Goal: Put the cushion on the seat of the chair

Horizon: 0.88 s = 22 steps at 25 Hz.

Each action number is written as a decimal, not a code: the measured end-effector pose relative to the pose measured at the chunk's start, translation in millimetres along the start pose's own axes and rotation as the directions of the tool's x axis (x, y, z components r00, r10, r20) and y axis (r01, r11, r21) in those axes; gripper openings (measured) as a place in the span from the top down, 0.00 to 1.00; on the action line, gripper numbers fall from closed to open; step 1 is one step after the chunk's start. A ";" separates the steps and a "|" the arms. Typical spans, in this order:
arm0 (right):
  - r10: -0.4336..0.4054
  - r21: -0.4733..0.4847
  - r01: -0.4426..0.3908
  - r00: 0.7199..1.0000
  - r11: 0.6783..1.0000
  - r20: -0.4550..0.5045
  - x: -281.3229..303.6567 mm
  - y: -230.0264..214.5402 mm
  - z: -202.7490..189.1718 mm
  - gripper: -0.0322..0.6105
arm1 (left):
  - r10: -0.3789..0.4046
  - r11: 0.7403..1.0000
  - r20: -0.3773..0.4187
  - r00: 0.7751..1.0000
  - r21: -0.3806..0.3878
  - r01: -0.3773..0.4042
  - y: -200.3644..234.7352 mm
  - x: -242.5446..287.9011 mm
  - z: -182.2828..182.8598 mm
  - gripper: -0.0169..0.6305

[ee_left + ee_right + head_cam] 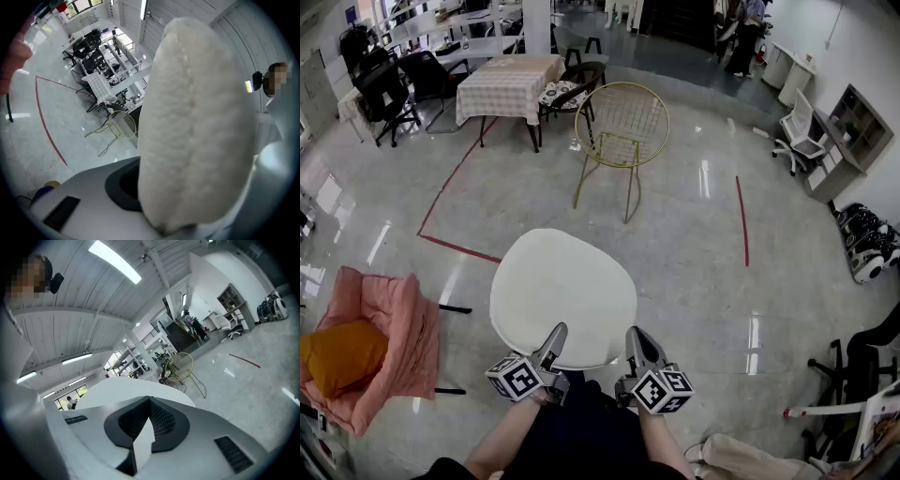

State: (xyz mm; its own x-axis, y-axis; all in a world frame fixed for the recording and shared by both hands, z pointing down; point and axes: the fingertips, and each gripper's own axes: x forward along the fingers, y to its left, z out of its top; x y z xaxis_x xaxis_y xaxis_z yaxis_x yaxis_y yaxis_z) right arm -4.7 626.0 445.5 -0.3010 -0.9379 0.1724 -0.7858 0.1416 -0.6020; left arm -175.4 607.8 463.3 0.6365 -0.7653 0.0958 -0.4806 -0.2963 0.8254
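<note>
A round white cushion (562, 295) hangs flat in front of me, held by its near edge. My left gripper (555, 336) is shut on that edge at the left, and my right gripper (636, 339) is shut on it at the right. In the left gripper view the fluffy cushion (201, 126) fills the space between the jaws. In the right gripper view a thin white edge of the cushion (143, 444) is pinched between the black pads. The gold wire chair (622, 127) stands on the floor beyond the cushion, its seat bare; the same chair (119, 124) shows small in the left gripper view.
A pink chair (394, 328) with an orange cushion (342, 354) stands at my left. A table with a checked cloth (508, 82) and a dark chair (572, 89) lie behind the gold chair. Red tape lines (741, 220) mark the glossy floor. Office chairs (802, 131) stand at the right.
</note>
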 end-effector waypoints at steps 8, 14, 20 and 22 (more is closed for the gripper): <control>-0.008 -0.013 0.008 1.000 1.000 0.016 17.0 -2.2 13.2 0.97 | -0.004 1.000 -0.009 1.000 -0.031 0.003 9.5 16.6 6.0 0.85; -0.029 0.014 0.028 0.999 0.999 0.044 47.5 -14.7 32.8 0.97 | -0.026 0.999 -0.014 1.000 -0.049 0.025 14.5 50.8 22.2 0.85; -0.025 0.022 0.024 0.998 0.999 0.050 95.0 -20.7 49.9 0.97 | -0.024 0.998 -0.021 0.999 -0.062 0.023 27.5 89.7 48.8 0.85; -0.024 0.022 0.023 0.999 1.000 0.049 112.1 -25.0 59.1 0.97 | -0.023 0.997 -0.015 1.000 -0.076 0.022 31.7 104.5 59.2 0.85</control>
State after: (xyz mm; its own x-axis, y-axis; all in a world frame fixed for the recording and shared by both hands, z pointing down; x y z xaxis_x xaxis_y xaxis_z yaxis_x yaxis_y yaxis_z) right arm 13.1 498.6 433.8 -0.2554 -0.9555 0.1479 -0.7804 0.1134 -0.6149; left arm -159.8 484.6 466.5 0.6564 -0.7496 0.0855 -0.4197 -0.2687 0.8670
